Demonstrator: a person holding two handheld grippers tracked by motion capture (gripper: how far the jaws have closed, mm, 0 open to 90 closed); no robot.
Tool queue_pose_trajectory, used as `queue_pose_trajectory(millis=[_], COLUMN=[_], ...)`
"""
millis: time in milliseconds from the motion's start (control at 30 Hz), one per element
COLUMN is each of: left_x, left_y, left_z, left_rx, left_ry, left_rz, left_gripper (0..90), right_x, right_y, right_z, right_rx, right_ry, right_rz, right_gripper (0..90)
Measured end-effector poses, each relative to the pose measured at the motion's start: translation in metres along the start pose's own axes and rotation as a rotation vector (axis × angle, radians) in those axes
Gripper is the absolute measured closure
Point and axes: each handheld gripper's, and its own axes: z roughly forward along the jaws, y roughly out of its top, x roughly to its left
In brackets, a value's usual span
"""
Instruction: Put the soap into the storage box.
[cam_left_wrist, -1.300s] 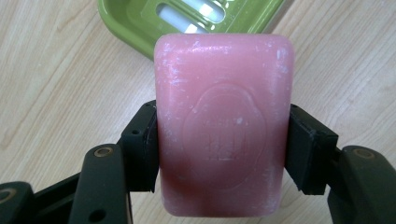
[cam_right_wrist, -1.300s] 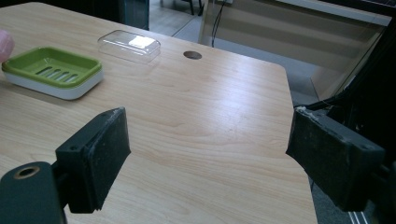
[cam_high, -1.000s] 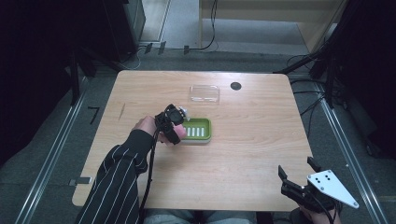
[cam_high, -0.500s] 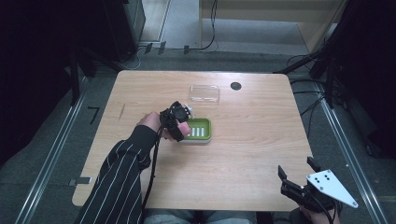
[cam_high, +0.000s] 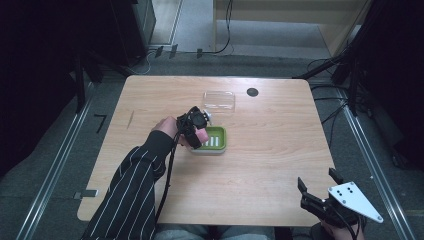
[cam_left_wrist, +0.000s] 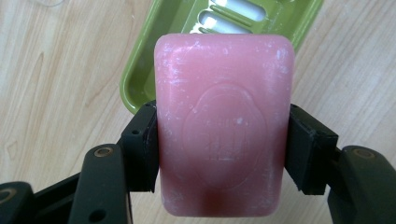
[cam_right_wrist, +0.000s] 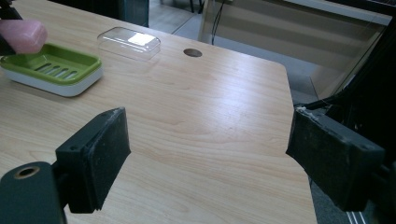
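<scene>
Wooden table (cam_high: 260, 165) under dim surroundings: pink soap (cam_left_wrist: 224, 123) is clamped by its long sides in the left gripper (cam_left_wrist: 222, 149), held above the near edge of the green soap dish (cam_high: 214, 140), presumably for lowering in, while the right gripper (cam_right_wrist: 208, 154) is kept wide apart, idle at the table's near corner.

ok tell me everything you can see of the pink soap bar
The pink soap bar is a rounded rectangle, waxy and matte, scuffed with whitish marks, with an oval emblem embossed on its face. The left tongs clamp its two long sides. It hangs above the near edge of the green soap dish, not touching it.
</scene>
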Motion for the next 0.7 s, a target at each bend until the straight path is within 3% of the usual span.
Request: queue_pose_trajectory(millis=[700], left_x=[0.002], left_y=[0.018], left_z=[0.013], left_rx=[-0.008], left_ry=[0.015], left_rz=[0.082], left_gripper=[38.8], right_x=[0.000], right_y=[0.000], right_z=[0.000], right_rx=[0.001], right_ry=[-0.005], right_rz=[-0.001], right_gripper=[13.5])
